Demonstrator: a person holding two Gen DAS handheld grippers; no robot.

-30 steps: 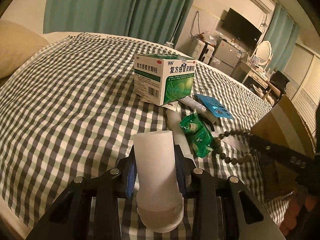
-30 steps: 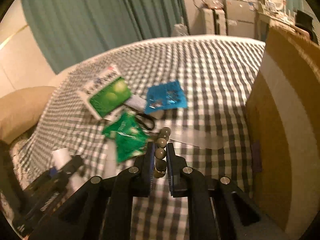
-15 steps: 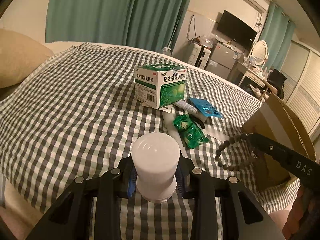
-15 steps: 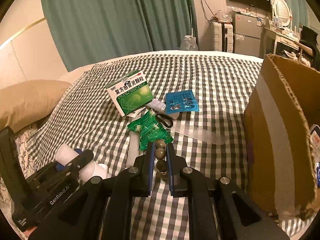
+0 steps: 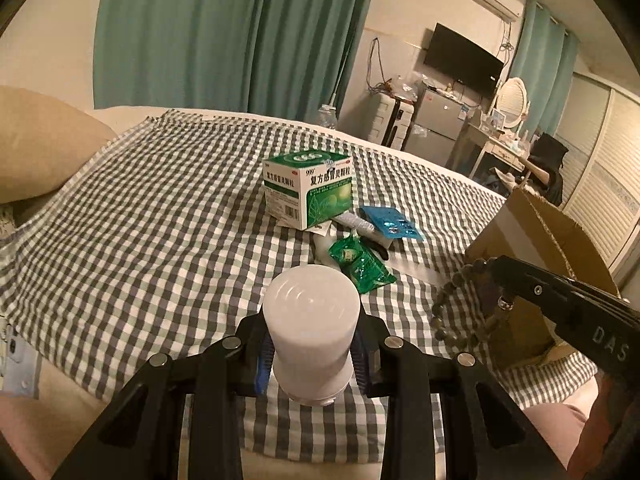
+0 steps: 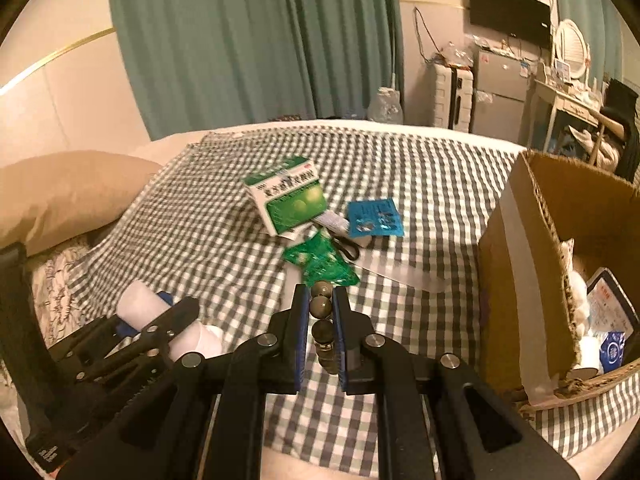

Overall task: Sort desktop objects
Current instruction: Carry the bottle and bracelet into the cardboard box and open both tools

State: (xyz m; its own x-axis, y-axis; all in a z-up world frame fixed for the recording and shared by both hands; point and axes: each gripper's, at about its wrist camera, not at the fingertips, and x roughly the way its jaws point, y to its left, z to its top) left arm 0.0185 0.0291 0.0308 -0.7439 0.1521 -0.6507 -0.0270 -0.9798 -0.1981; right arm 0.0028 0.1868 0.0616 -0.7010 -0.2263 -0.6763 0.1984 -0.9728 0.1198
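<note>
Lift confirmed on both sides since a second ago. We see the left gripper [image 5: 312,344] pinching the white bottle [image 5: 311,328], now raised well above the checked cloth [image 5: 160,240]. Right gripper [image 6: 321,320] is pressed onto the bead bracelet [image 5: 460,308], whose loop hangs free beside the cardboard box [image 6: 516,272]. We judge both items ready for dropping in; medicine box [image 5: 308,188] and green sachets [image 5: 360,260] remain unsorted.
</note>
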